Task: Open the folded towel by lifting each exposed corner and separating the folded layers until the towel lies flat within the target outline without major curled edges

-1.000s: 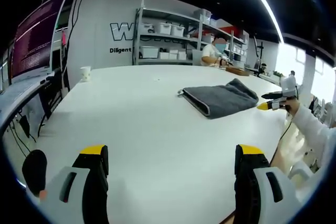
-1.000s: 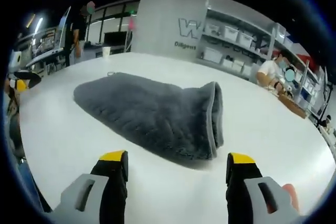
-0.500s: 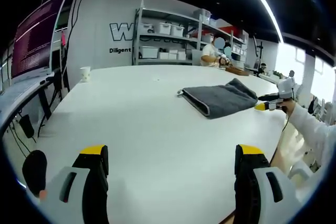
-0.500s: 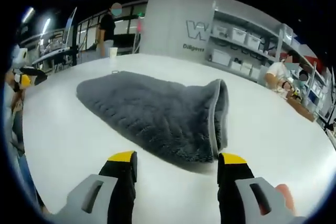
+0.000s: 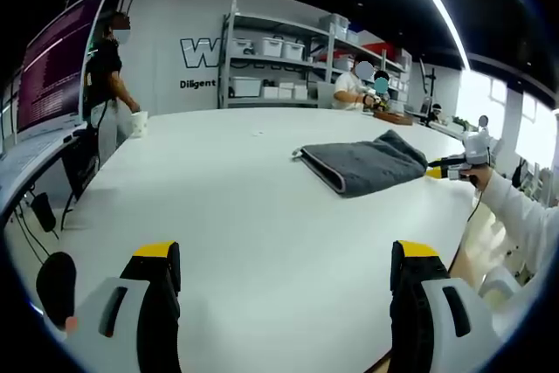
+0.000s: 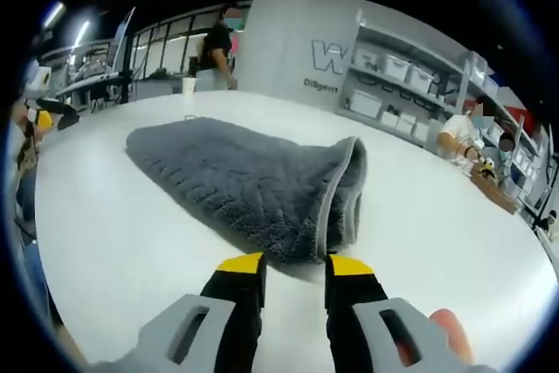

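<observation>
Left gripper view: the left tongs (image 5: 285,261) hang low over the near edge of the white desk (image 5: 218,189) with their yellow-tipped jaws spread wide and nothing between them, just as they were a second ago. The folded grey towel (image 5: 365,163) lies well ahead of them and off to their right, flat on the desk. At its far right end the right tongs (image 5: 434,168) have crept in from a short way off until their tips sit at the towel's edge. A paper cup (image 5: 140,122) stands far ahead to the left, and a person in dark clothes (image 5: 106,76) has walked in beside it; shelves with bins (image 5: 288,63) line the back wall.

Right gripper view: the right tongs (image 6: 294,265) have narrowed sharply over the last second, from wide apart to a slim gap, and have moved up to the towel (image 6: 244,185). Its near folded edge, with the doubled layers curling open, lies just ahead of the tips and right on their line. I can't make out cloth between the jaws, so they look nearly shut but not yet gripping. The left tongs (image 6: 42,113) show far off to the left.

I'd judge this as the pinch on the first corner being lined up; the towel is still fully folded, so unfolding has yet to begin.
</observation>
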`<state>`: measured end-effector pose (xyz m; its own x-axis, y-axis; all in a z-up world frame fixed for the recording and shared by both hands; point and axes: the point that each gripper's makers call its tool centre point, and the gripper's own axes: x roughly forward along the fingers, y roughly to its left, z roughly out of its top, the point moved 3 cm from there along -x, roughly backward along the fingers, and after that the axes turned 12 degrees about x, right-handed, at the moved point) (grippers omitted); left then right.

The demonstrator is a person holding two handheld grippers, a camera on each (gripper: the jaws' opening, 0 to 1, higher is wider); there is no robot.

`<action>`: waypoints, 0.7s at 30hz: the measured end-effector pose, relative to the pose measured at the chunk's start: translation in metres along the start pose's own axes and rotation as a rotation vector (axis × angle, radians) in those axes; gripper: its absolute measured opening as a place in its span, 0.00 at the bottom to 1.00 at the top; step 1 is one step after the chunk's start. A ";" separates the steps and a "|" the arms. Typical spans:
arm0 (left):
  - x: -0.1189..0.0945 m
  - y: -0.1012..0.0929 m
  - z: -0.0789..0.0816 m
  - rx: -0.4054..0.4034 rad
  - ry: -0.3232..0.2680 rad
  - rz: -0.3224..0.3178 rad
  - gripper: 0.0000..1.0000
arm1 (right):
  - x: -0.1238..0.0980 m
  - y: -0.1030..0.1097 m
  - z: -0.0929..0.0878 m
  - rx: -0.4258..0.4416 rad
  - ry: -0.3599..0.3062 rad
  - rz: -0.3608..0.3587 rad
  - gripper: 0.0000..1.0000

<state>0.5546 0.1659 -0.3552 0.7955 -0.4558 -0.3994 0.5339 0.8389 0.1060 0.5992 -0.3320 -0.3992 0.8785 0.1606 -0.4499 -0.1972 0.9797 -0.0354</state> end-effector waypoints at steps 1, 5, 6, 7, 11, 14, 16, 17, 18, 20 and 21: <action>0.000 0.000 0.000 0.001 0.001 -0.001 0.99 | 0.000 -0.002 0.000 -0.007 0.001 -0.006 0.16; 0.000 -0.001 0.000 0.002 0.000 -0.002 0.99 | 0.001 -0.006 0.001 -0.017 -0.005 -0.022 0.06; 0.000 -0.001 0.000 0.002 0.000 -0.002 0.99 | 0.001 -0.008 0.001 -0.018 -0.009 -0.028 0.02; 0.000 -0.001 0.000 0.003 0.000 -0.002 0.99 | 0.001 -0.009 0.001 -0.020 -0.012 -0.031 0.00; 0.000 -0.002 0.000 0.004 0.002 -0.002 0.99 | 0.001 -0.011 0.002 -0.021 -0.014 -0.031 0.00; 0.001 -0.003 0.000 0.005 0.002 -0.004 0.99 | 0.000 -0.010 0.001 -0.028 -0.011 -0.033 0.00; 0.001 -0.003 0.000 0.006 0.001 -0.005 0.99 | -0.001 -0.010 0.002 -0.030 -0.012 -0.033 0.00; 0.001 -0.004 0.000 0.006 0.001 -0.006 0.99 | -0.001 -0.010 0.002 -0.029 -0.012 -0.030 0.00; 0.001 -0.004 0.001 0.006 0.001 -0.007 0.99 | -0.002 -0.009 0.001 -0.027 -0.010 -0.026 0.00; 0.001 -0.004 0.001 0.006 0.000 -0.007 0.99 | -0.003 -0.007 0.000 -0.033 -0.006 -0.022 0.00; 0.001 -0.004 0.001 0.006 -0.001 -0.006 0.99 | -0.005 -0.005 0.000 -0.036 -0.005 -0.020 0.00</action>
<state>0.5534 0.1624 -0.3548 0.7922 -0.4614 -0.3995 0.5407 0.8341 0.1089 0.5962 -0.3381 -0.3970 0.8848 0.1418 -0.4440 -0.1951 0.9778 -0.0763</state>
